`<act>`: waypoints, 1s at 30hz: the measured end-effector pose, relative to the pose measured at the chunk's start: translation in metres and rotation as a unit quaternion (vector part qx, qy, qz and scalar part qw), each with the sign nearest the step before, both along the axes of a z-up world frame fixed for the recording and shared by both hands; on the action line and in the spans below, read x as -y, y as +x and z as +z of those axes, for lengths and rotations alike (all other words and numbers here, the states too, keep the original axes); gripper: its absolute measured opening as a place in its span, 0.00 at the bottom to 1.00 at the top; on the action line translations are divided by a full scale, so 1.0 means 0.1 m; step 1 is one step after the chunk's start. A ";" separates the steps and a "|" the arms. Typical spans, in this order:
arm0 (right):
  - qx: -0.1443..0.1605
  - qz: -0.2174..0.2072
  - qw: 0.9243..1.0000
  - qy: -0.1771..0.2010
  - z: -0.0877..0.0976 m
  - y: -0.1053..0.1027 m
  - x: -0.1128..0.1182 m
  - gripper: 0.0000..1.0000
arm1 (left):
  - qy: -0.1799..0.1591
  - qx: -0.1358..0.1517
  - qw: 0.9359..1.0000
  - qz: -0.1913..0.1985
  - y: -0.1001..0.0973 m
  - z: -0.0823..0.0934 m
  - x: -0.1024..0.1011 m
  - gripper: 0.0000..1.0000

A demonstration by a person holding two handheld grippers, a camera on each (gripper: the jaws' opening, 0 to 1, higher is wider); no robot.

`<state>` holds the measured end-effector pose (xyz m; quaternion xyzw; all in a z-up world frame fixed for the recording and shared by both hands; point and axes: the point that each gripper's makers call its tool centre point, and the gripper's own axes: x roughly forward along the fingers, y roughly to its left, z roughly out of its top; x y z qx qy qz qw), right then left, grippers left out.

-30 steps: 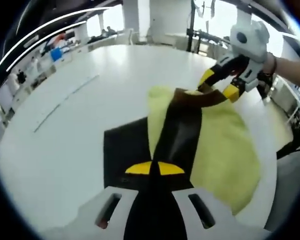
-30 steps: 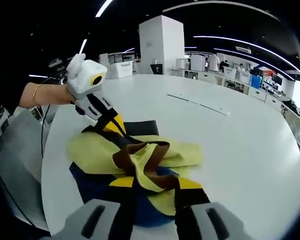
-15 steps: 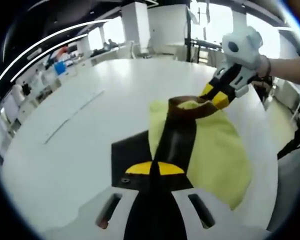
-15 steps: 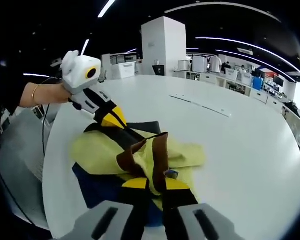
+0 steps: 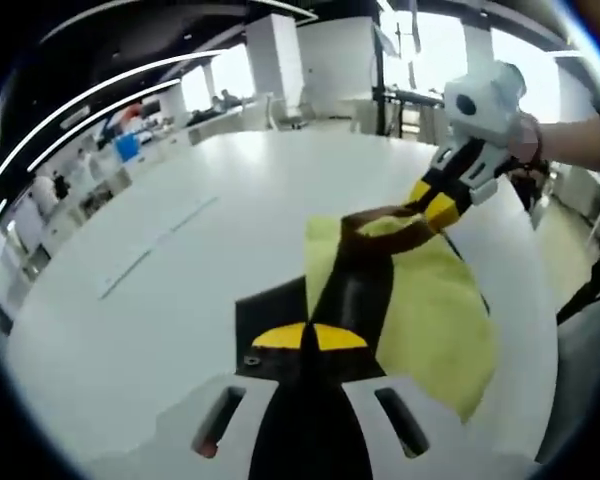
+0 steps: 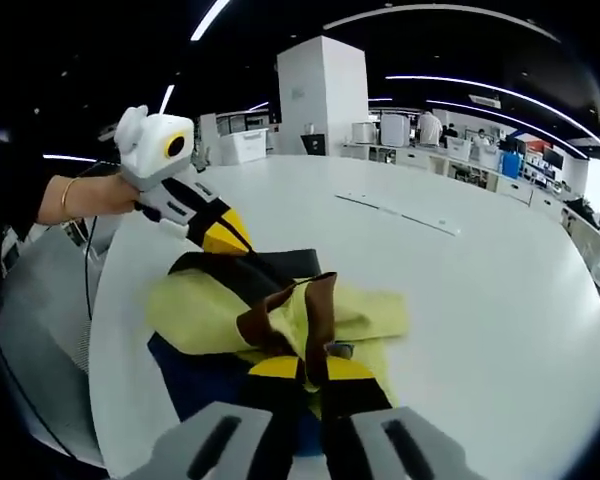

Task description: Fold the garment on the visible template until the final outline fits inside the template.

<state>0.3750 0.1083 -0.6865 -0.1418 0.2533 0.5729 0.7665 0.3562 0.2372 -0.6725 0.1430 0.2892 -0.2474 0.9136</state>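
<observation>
A yellow garment (image 5: pixel 435 300) with dark brown trim lies over a dark template (image 5: pixel 268 310) on the white table. My left gripper (image 5: pixel 310 337) is shut on a dark brown band of the garment, which runs taut away from the jaws. The right gripper (image 5: pixel 435 203) enters from the right, pinching the brown-trimmed edge held up off the table. In the right gripper view, my right gripper (image 6: pixel 302 368) is shut on the brown trim, with the yellow garment (image 6: pixel 205 305) spread behind it over the dark template (image 6: pixel 185 365). The left gripper (image 6: pixel 225 235) holds the dark band at the far side.
The round white table (image 6: pixel 500 290) has a thin strip marked on it (image 5: pixel 160 245), also the strip (image 6: pixel 400 210) far from the garment. The table's edge (image 5: pixel 540 330) runs close to the garment. A person's hand (image 6: pixel 85 195) holds the left gripper. Office desks and a white pillar stand beyond.
Both grippers have risen slightly with the garment still in them, so the brown-trimmed edge hangs higher above the table. The fabric between them is drawn tighter.
</observation>
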 end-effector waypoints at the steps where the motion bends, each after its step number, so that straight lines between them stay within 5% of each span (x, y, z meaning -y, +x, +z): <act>1: 0.000 -0.002 1.000 0.004 0.02 0.00 -0.01 0.01 | -0.001 0.003 1.000 0.003 0.00 0.02 -0.01 0.00; 7: 0.009 -0.006 1.000 0.026 0.19 -0.01 -0.05 0.00 | -0.011 0.019 0.999 0.033 -0.03 0.19 -0.14 0.00; 17: 0.021 -0.002 0.993 0.117 0.69 -0.05 -0.40 0.00 | -0.021 0.032 0.998 0.055 -0.18 0.31 -0.25 0.00; 30: 0.041 0.042 0.991 0.118 0.76 -0.27 -0.95 0.00 | -0.019 0.034 0.996 0.085 -0.38 0.32 -0.40 0.00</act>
